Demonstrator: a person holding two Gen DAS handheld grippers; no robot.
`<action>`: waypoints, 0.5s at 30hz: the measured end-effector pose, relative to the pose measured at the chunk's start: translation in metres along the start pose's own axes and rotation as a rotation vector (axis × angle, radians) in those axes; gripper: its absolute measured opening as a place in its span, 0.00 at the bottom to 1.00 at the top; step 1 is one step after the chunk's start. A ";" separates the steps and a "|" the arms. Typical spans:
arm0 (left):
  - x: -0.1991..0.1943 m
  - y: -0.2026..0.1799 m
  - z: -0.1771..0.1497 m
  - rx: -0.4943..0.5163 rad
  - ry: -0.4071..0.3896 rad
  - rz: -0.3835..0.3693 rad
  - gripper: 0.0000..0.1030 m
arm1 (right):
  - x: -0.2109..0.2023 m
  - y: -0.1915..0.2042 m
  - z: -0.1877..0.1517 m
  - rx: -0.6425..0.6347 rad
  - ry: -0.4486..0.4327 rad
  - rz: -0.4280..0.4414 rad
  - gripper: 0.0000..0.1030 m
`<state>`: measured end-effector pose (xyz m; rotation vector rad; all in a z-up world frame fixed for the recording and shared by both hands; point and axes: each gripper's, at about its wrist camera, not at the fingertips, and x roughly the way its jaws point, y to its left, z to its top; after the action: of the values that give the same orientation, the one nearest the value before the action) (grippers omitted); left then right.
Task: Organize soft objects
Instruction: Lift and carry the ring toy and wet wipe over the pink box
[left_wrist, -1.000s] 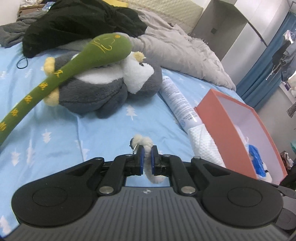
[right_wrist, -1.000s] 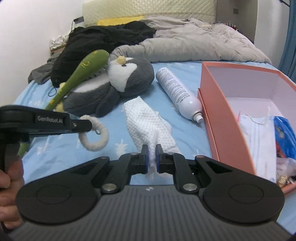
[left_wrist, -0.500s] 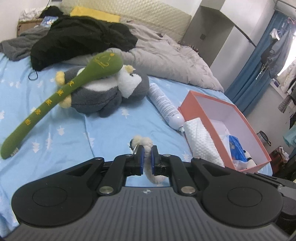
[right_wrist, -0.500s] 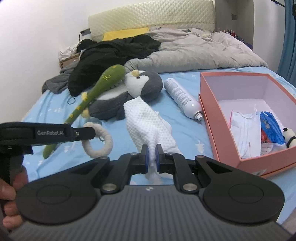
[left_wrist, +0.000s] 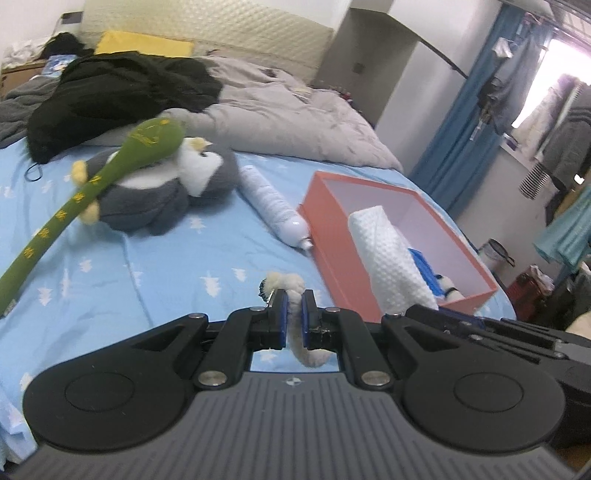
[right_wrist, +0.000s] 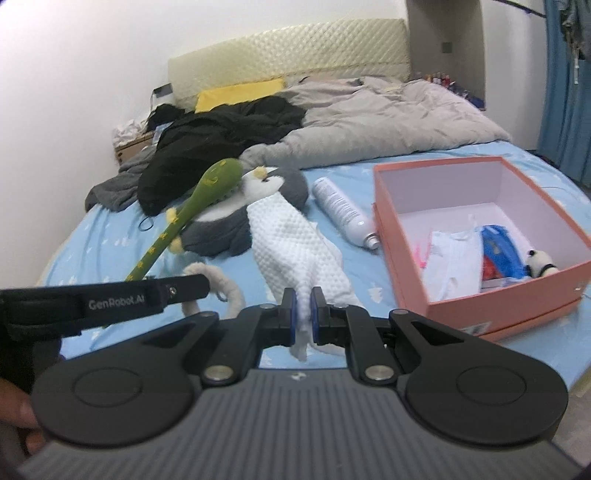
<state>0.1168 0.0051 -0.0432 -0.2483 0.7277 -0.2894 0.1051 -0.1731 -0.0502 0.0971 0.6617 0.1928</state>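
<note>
Waffle-textured white cloth (right_wrist: 295, 240), fuzzy plush ring (left_wrist: 291, 286), matt cardboard box (right_wrist: 406, 236).

1. A bed (right_wrist: 110, 240) fills the room, under a light-blue sheet with small white tree prints.
2. A cream quilted headboard (right_wrist: 288, 51) stands against a plain white wall (right_wrist: 74, 74).
3. A grey duvet (right_wrist: 388, 118) lies bunched near it — black clothing (loosely piled) beside.
4. Blue curtains (left_wrist: 465, 125) hang at the right; daylight glares from a window (left_wrist: 565, 59).
</note>
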 end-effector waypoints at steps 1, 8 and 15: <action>-0.001 -0.005 0.000 0.010 0.001 -0.008 0.09 | -0.004 -0.004 0.000 0.007 -0.007 -0.006 0.11; 0.000 -0.040 0.002 0.064 0.012 -0.065 0.09 | -0.029 -0.032 -0.007 0.060 -0.030 -0.061 0.11; 0.009 -0.074 0.003 0.110 0.029 -0.112 0.09 | -0.047 -0.059 -0.009 0.097 -0.047 -0.098 0.11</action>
<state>0.1128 -0.0662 -0.0231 -0.1808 0.7255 -0.4388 0.0720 -0.2399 -0.0377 0.1612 0.6269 0.0636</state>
